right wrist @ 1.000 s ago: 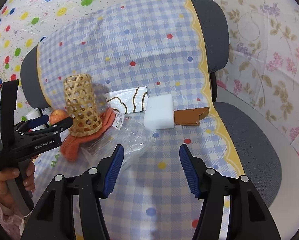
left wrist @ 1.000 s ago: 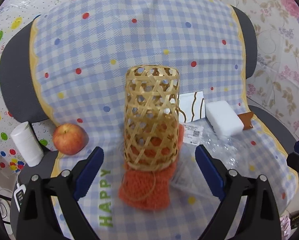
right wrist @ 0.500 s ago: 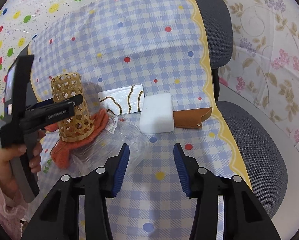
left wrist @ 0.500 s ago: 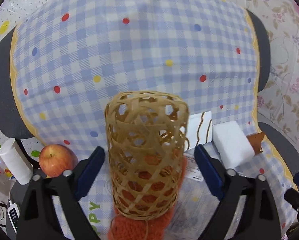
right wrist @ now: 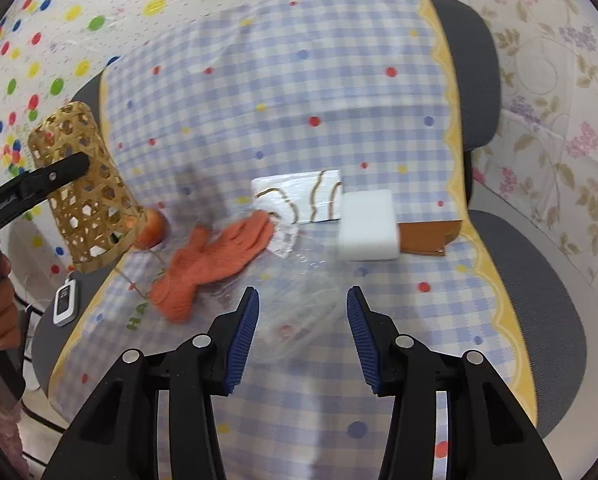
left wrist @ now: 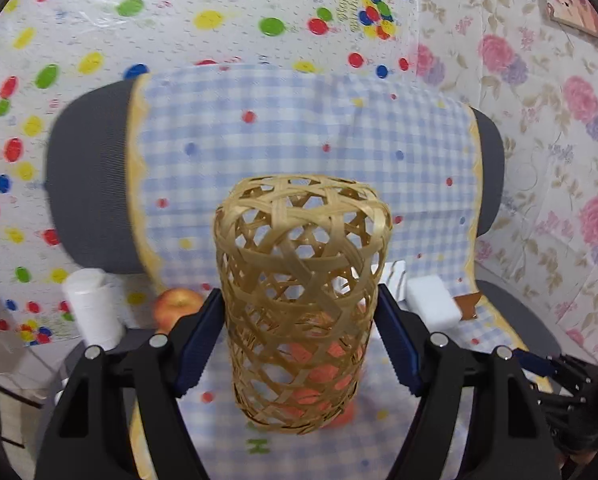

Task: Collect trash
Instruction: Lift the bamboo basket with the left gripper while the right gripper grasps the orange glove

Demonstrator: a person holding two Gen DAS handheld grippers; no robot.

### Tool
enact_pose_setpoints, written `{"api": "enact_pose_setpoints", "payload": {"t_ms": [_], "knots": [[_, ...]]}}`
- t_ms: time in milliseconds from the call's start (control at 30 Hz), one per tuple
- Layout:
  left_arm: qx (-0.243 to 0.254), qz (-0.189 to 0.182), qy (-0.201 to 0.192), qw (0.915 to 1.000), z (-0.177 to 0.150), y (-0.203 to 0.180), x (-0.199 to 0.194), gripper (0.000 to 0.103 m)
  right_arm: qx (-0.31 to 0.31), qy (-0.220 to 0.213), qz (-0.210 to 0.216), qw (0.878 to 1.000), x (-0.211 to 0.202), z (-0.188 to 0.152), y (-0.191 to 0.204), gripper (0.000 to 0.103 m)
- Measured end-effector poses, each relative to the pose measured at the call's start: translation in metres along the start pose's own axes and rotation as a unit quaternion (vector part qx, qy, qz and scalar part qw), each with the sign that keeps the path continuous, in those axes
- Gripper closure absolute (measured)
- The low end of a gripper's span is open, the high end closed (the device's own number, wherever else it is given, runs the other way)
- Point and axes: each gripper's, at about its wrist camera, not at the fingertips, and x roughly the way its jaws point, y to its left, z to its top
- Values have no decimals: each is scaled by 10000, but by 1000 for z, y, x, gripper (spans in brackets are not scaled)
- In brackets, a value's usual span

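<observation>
My left gripper (left wrist: 299,320) is shut on a woven bamboo basket (left wrist: 299,300) and holds it lifted off the seat, bottom end up; in the right wrist view the basket (right wrist: 83,192) hangs tilted at the left. My right gripper (right wrist: 301,320) is open and empty, just above a crumpled clear plastic wrapper (right wrist: 299,280) on the checked cloth (right wrist: 299,100). A white wrapper with brown lines (right wrist: 299,196), a white foam block (right wrist: 369,226) and a brown cardboard piece (right wrist: 427,236) lie behind it.
An orange knit glove (right wrist: 215,260) lies left of the plastic, with an apple (right wrist: 155,226) beyond it. The cloth covers an office chair (right wrist: 539,280). A white roll (left wrist: 93,308) stands left of the chair. A small white device (right wrist: 65,300) hangs at the seat's left edge.
My left gripper closed on the basket and lifted it off the orange glove, up and to the left. My right gripper moved forward over the clear plastic.
</observation>
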Motion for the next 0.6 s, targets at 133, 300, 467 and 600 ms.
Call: {"api": "enact_pose_setpoints", "payload": {"t_ms": [133, 300, 467, 600], "knots": [[-196, 322, 98, 9992, -27, 30, -15, 31, -284, 171, 307, 9990, 14, -9, 32, 63], [-485, 634, 239, 9965, -54, 69, -18, 31, -433, 367, 659, 9962, 37, -16, 72, 65], [-686, 659, 377, 9948, -72, 92, -15, 31, -306, 645, 854, 9938, 70, -17, 98, 56], [-731, 606, 430, 9946, -80, 92, -9, 31, -47, 788, 795, 9937, 95, -17, 102, 57]]}}
